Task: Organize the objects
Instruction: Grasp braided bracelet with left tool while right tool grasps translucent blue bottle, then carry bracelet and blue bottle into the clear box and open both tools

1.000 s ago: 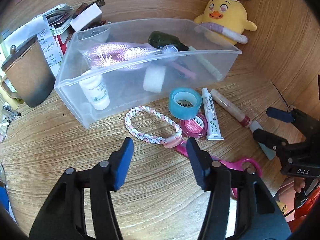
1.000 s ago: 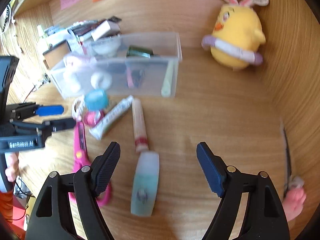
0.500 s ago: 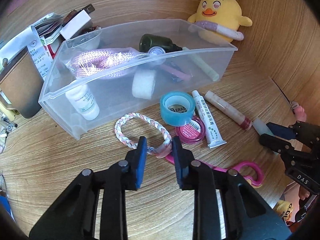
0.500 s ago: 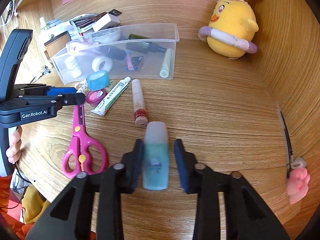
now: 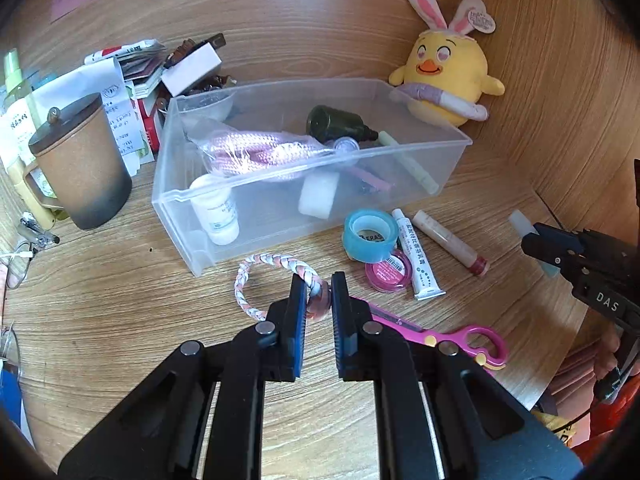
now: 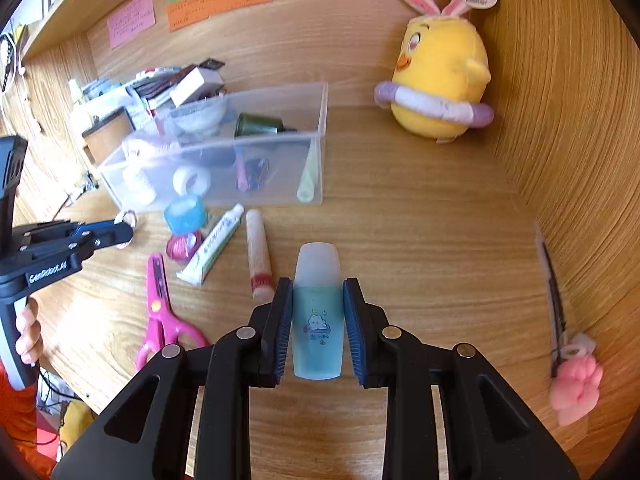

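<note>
Blue tape (image 5: 369,237) marked "ERAS", perhaps partial, right tool (image 5: 534,236) stamped "DAS"

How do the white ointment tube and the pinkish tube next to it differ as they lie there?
The white tube is flattened at its near end, printed with text, and has a white cap toward the bin. The pinkish tube is round, translucent, with a red band at its near end, and reaches farther right. Both lie flat on the desk, side by side, outside the bin.
</note>
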A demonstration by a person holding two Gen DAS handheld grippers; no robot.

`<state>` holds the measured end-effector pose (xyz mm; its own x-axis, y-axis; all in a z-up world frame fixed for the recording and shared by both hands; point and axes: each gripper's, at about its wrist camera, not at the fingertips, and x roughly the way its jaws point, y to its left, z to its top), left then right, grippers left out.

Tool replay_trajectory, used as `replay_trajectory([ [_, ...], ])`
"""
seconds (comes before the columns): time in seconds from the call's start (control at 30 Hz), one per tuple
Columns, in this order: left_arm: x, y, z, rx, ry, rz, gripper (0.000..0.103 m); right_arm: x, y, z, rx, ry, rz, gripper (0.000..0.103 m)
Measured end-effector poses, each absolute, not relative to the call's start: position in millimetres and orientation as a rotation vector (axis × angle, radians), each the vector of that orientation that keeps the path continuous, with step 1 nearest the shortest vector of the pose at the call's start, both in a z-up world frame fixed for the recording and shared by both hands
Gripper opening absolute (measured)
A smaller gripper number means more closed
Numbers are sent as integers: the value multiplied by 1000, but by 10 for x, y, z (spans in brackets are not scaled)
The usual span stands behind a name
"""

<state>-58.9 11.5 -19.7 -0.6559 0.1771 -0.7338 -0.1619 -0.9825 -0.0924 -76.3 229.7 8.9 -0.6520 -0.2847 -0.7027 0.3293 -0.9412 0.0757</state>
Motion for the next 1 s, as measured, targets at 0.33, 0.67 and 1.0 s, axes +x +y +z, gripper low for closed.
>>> replay_trajectory([
  [0.33, -453, 39, 257, -1027, -38, 2792, 11, -983, 2146, 458, 926, 89, -2605, 23],
  [0.67, -606, 60, 568, -922, 10, 2834, 11, -1206, 1915, 699, 814, 92, -2587, 23],
  [1.0, -1054, 15, 612, -956, -10, 2809, 11, -1563, 1608, 680, 831, 110, -2546, 23],
])
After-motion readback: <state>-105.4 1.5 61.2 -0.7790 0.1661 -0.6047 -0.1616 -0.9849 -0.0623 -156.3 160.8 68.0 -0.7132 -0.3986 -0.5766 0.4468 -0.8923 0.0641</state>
